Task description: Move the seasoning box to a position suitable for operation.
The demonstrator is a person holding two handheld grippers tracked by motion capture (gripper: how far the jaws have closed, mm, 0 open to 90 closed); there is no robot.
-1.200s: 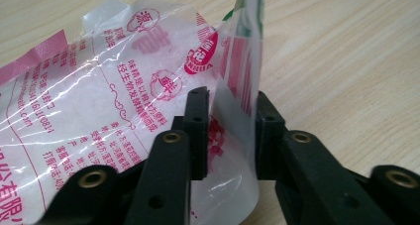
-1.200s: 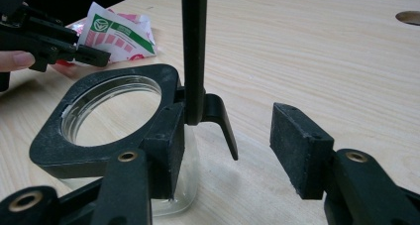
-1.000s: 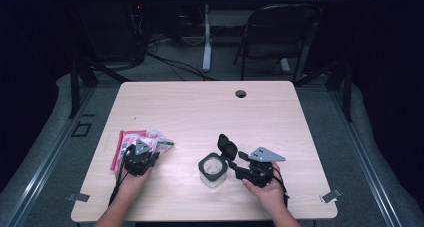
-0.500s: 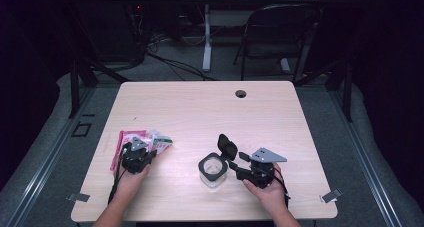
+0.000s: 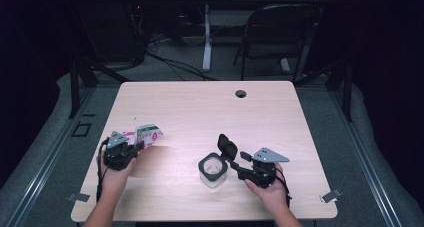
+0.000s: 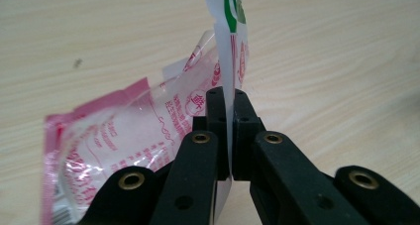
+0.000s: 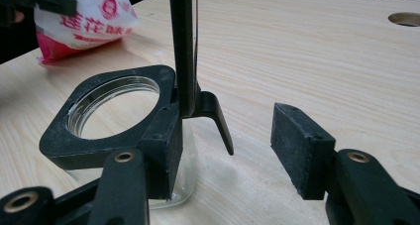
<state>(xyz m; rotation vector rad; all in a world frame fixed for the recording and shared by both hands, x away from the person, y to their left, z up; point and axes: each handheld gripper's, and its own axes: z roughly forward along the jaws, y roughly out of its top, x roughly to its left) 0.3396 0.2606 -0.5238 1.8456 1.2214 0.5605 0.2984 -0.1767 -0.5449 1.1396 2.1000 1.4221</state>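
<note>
Two grippers: left gripper (image 6: 225,136) clamps a packet (image 6: 148,136) (red Chinese print, green logo), right gripper (image 7: 223,150) gapes beside a jar (image 7: 119,131).

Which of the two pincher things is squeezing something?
The left gripper. Its black jaws are shut on the red-and-white plastic packet, while the right gripper stands open beside the clear jar with a black flip lid.

The right hand-held gripper (image 7: 225,150) has its jaws standing wide apart. The left jaw sits against the black square collar of the clear jar (image 7: 111,113), the right one is out over bare wood. The jar's flip lid (image 7: 184,46) stands straight up on its hinge. Far left, a red-and-white packet (image 7: 81,19) hangs just above the pale surface (image 7: 317,51).
</note>
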